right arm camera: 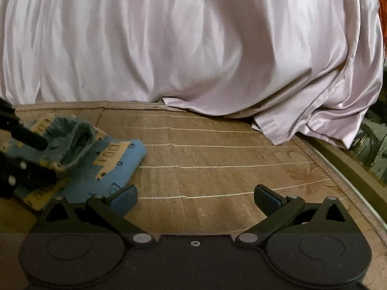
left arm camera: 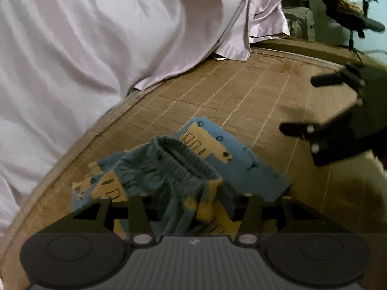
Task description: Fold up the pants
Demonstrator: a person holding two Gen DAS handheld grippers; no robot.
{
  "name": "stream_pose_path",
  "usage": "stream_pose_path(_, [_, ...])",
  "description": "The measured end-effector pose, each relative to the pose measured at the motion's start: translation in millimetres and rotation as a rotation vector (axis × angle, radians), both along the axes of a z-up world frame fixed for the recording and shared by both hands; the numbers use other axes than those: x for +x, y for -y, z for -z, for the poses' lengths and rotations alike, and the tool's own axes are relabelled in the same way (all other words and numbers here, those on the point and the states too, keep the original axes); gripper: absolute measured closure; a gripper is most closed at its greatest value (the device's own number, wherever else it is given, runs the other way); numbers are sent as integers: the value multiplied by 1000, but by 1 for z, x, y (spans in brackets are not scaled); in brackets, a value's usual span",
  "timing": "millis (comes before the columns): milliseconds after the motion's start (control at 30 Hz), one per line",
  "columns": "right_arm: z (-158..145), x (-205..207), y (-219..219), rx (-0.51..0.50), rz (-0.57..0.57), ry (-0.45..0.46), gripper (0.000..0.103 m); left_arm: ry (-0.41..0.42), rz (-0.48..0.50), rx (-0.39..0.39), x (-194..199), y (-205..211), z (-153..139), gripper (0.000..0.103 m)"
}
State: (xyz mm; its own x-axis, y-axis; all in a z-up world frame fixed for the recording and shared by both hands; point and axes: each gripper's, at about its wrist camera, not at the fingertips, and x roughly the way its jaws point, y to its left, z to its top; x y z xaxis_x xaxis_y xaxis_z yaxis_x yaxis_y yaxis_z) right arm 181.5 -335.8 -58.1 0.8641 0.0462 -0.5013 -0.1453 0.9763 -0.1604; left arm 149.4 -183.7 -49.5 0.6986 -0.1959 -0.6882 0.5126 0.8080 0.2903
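Blue patterned pants (left arm camera: 193, 166), bunched, waistband opening facing up

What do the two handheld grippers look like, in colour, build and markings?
Both are matte black. The right gripper has angled linkage arms with silver pivot pins, two round discs on its base and blue pads on its fingertips. The left gripper has the same discs and pins, plus a ribbed grey centre panel with a small white mark. No cables or sleeves show.
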Motion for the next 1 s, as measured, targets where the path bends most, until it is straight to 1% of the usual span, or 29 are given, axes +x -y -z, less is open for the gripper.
stream_pose_path(67, [-1, 4, -3, 26, -20, -15, 1, 3, 14, 22, -5, -5, 5, 45])
stream_pose_path(167, [-7, 9, -14, 82, -63, -35, 1, -16, 53, 19, -3, -12, 9, 44])
stream_pose_path(233, [-15, 18, -22, 136, -114, -47, 1, -19, 76, 33, 1, -14, 13, 44])
stream_pose_path(300, [-23, 36, -28, 252, -185, -82, 2, -18, 101, 29, 4, -17, 13, 49])
stream_pose_path(367, [-27, 57, -35, 374, -245, -132, 5, -35, 114, 11, 8, -20, 14, 73])
stream_pose_path(400, [-27, 69, -40, 416, -278, -170, 7, -44, 112, -1, 10, -22, 14, 75])
stream_pose_path(433, [-27, 83, -47, 445, -308, -213, 13, -45, 107, -16, 11, -25, 14, 79])
stream_pose_path(467, [-26, 95, -55, 454, -322, -244, 15, -46, 103, -33, 12, -27, 14, 84])
stream_pose_path(533, [-21, 114, -68, 454, -333, -299, 20, -44, 103, -49, 12, -30, 14, 87])
stream_pose_path(567, [-17, 124, -73, 470, -330, -331, 28, -37, 106, -54, 11, -31, 14, 89])
stream_pose_path(600, [-13, 132, -77, 494, -326, -370, 42, -32, 111, -55, 10, -32, 14, 90])
stream_pose_path(633, [-9, 137, -79, 511, -322, -398, 51, -25, 116, -56, 9, -32, 14, 91])
stream_pose_path(667, [-6, 141, -81, 520, -310, -422, 69, -20, 117, -57, 9, -33, 14, 93])
stream_pose_path(700, [-3, 142, -83, 522, -297, -431, 82, -19, 115, -64, 9, -34, 13, 93])
stream_pose_path(800, [-7, 138, -76, 550, -273, -420, 89, -10, 98, -101, 8, -39, 4, 95])
stream_pose_path(900, [-22, 125, -66, 552, -252, -370, 90, 12, 86, -143, 3, -41, -10, 95])
stream_pose_path(1000, [-41, 114, -51, 556, -245, -320, 90, 35, 108, -175, -2, -34, -24, 95])
